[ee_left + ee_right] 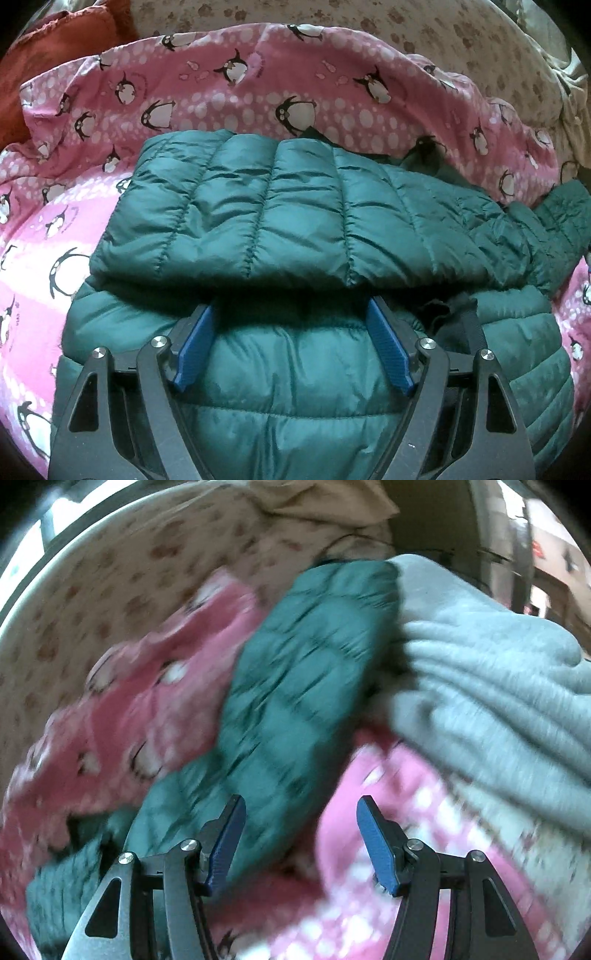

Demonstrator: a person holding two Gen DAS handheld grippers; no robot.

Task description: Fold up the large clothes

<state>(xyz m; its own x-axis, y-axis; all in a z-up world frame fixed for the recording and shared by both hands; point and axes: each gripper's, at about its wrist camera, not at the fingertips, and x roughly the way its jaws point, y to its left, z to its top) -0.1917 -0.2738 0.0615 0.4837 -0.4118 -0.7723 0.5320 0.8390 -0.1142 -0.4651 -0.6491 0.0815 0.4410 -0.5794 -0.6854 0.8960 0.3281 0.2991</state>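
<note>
The teal quilted puffer jacket [295,229] is seen already doubled over on the pink penguin-print duvet [229,92]: one padded panel has been laid back across the lower body, so that a rounded fold edge runs across the middle of the left wrist view. At least one fold is therefore judged done, while a sleeve or loose end [561,214] is left trailing toward the duvet's right edge, and dark lining and a strap [476,325] are exposed beside the fold, so further tucking and a final fold are judged to remain. The left gripper [291,339] is held spread wide, its blue pads [195,343] set on either side of a bulge of the lower layer, just under the fold edge; whether the fabric is pressed by them cannot be told, and nothing is seen pinched. The right gripper [299,834] is likewise spread, with nothing between its fingers; in its heavily blurred view the jacket [295,686] lies ahead and to the left of the fingertips, and a grey knitted sleeve [498,672] is seen to the right.
</note>
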